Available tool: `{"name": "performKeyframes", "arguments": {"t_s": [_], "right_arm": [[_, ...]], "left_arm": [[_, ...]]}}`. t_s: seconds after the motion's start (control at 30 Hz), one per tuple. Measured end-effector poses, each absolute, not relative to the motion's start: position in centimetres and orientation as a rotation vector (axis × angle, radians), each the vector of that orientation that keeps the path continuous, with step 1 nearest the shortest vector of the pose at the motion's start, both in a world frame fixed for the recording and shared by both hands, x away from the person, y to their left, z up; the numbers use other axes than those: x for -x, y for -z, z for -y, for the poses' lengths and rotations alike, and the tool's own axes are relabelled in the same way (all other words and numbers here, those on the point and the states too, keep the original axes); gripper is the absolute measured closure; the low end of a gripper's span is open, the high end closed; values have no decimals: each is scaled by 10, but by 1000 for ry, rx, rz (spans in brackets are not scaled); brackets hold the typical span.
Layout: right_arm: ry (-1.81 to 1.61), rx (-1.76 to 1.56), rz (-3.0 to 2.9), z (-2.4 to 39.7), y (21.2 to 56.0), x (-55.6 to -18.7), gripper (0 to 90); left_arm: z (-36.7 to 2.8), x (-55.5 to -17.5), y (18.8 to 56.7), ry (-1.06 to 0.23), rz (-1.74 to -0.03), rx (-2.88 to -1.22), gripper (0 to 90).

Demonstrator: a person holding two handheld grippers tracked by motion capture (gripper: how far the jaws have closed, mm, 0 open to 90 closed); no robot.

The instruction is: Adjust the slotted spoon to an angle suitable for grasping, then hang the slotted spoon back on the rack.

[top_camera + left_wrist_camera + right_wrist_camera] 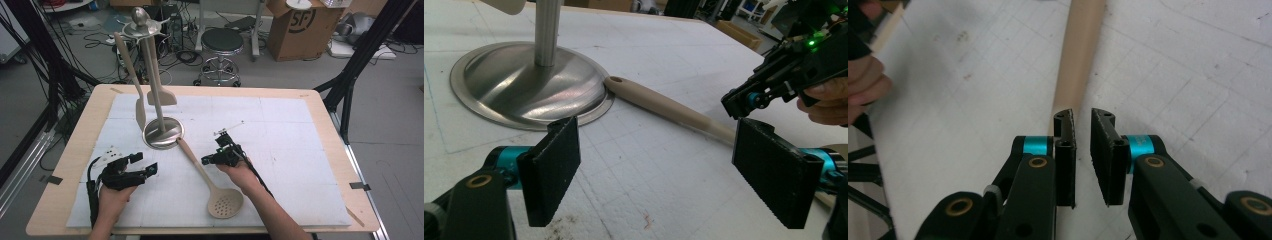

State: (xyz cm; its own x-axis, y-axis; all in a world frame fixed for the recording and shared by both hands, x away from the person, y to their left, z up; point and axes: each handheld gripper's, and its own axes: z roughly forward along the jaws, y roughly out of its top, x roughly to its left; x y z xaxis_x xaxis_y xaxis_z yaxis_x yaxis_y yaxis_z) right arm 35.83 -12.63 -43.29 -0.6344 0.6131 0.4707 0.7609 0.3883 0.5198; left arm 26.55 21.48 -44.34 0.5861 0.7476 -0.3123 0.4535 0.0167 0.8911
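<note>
A beige slotted spoon [207,180] is seen lying flat on the white mat [300,150], its handle running from the near-right bowl up to the far left, where the handle tip touches the round steel base of the stand [163,133]. Two beige utensils [145,95] are hung from the top of that stand.

The right gripper [206,161] is held just right of the spoon's handle, about midway along it. In the right gripper view its jaws are parted by a narrow gap just above the handle [1078,60]; nothing is pressed between the pads, so it is released.

The left gripper [145,165] is held low over the mat at the near left, well apart from the spoon. Its jaws are spread wide with nothing between them, and the stand's base [529,85] and the spoon handle [664,105] are seen beyond them.
</note>
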Motion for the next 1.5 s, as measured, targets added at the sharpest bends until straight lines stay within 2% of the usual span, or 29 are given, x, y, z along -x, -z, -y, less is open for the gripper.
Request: {"name": "performKeyframes", "arguments": {"t_s": [0.23, 0.73, 1.5], "right_arm": [[1088, 1251, 2355, 132, 426, -347, 719], [1036, 1278, 2306, 133, 436, -331, 637], [978, 1335, 2325, 126, 439, -329, 617]], "left_arm": [[-213, -265, 443, -304, -1025, -1617, 200], [-212, -266, 442, -304, -1014, -1625, 200], [-212, -267, 442, -304, -1012, -1624, 200]]}}
